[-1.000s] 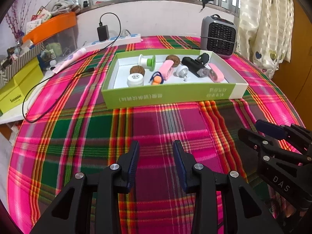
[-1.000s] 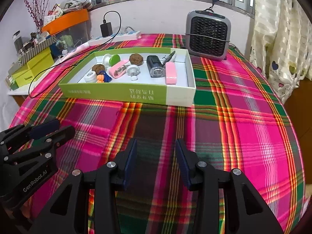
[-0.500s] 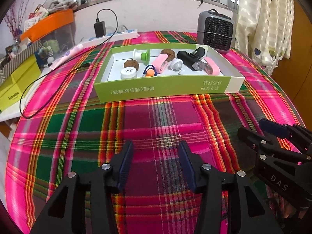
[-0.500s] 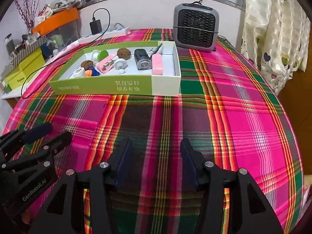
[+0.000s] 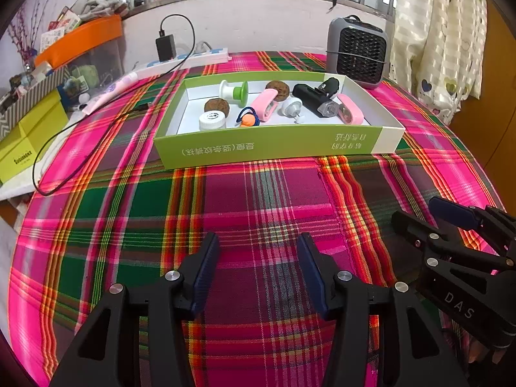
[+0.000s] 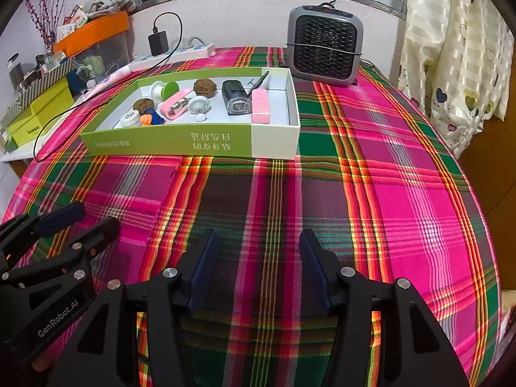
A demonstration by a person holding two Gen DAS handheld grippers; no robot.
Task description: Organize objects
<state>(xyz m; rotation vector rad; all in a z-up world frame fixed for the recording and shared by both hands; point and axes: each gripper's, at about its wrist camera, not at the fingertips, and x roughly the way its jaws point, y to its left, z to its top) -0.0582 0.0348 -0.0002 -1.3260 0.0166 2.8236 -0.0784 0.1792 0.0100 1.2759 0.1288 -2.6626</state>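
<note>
Left wrist view: both tools (image 5: 258, 245) (image 6: 256, 242) open, seemingly empty; left opening; box (image 5: 274, 148) well ahead.

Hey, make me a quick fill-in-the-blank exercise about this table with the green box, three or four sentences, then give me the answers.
1. The small items all lie inside the ____ box.
2. The grey heater stands ____ the box, on the plaid cloth.
3. Between the jaws of the left gripper and the right gripper there is ____ but cloth.
4. The black charger is plugged into the white ____.

Answers: green; behind; nothing; power strip
</note>
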